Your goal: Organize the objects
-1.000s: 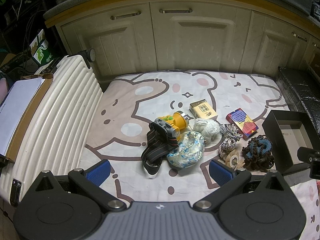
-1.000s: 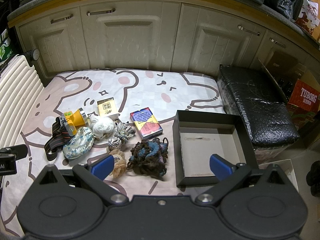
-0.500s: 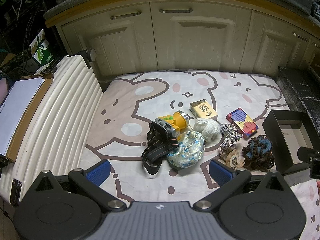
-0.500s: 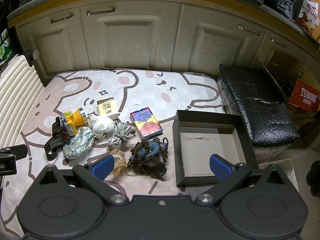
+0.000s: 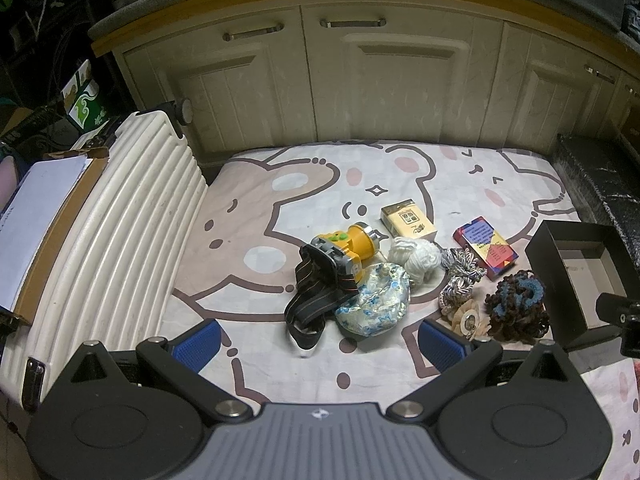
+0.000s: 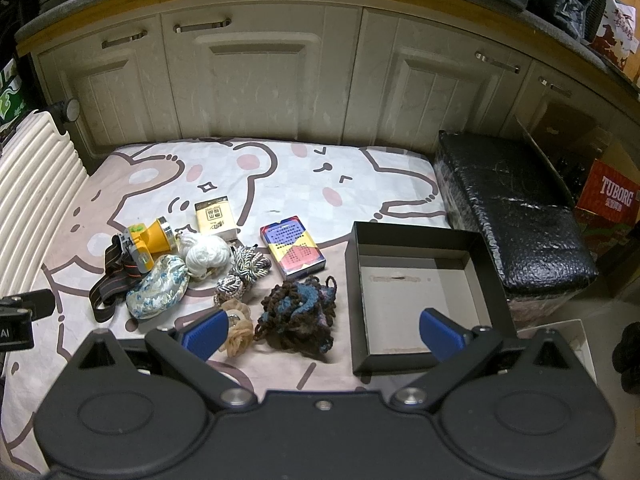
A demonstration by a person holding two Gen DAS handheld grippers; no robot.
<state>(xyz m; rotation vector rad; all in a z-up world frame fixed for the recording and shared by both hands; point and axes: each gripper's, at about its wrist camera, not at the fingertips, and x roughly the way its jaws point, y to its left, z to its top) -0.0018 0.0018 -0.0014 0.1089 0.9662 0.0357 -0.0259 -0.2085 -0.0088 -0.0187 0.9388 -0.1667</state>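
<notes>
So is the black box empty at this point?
Empty. The black box shows only bare grey floor inside; every loose item, including the yarn bundle, lies on the mat outside it.

The black box (image 5: 576,280) is cut at three o'clock by the left wrist picture's edge, and its near corner is covered by a dark camera part (image 5: 620,320). The print on the yellow packet (image 6: 214,218) and coloured card box (image 6: 294,250) cannot be read. The beige scrunchie (image 6: 238,330) is partly hidden behind a blue fingertip (image 6: 204,334).
</notes>
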